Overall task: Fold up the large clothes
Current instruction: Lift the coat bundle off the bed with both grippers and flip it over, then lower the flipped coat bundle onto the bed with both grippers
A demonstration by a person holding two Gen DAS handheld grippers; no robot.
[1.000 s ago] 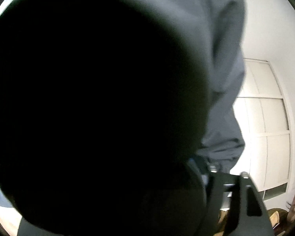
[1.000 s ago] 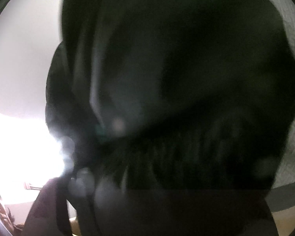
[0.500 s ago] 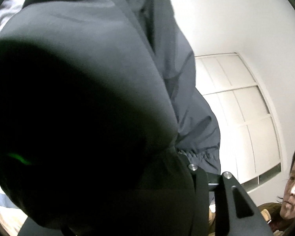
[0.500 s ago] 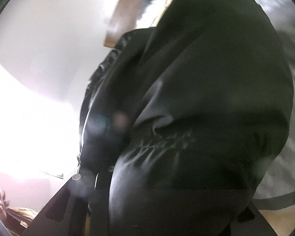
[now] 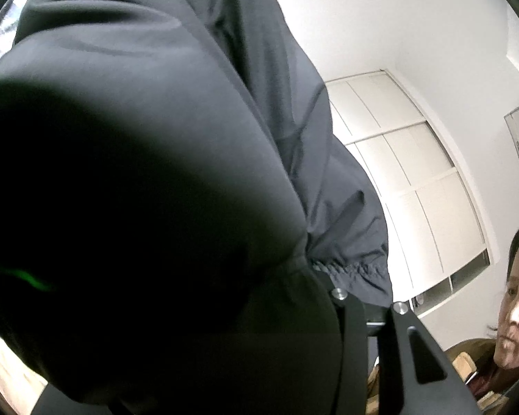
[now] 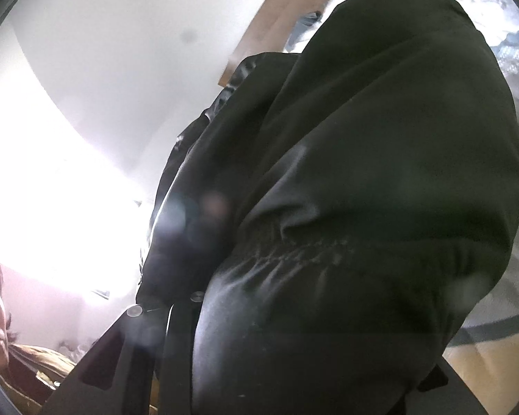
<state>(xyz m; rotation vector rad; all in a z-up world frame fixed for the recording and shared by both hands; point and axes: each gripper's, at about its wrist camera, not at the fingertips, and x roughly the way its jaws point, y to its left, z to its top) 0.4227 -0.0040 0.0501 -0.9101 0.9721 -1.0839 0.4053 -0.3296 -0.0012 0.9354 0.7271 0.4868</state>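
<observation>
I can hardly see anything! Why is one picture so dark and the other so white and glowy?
Left wrist view: the dark jacket drapes right over the lens, so its near part falls into black shadow. Right wrist view: strong window light washes out the left side, with hazy flare spots over the cloth.

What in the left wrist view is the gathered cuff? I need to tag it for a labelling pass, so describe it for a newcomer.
Start from the dark jacket that fills the left wrist view's left side in front of the white cupboard doors. Follow its hanging sleeve down to its lower end, just above the black gripper fingers. The cuff is the only puckered, elastic-gathered band; the fabric around it is smooth.
</observation>
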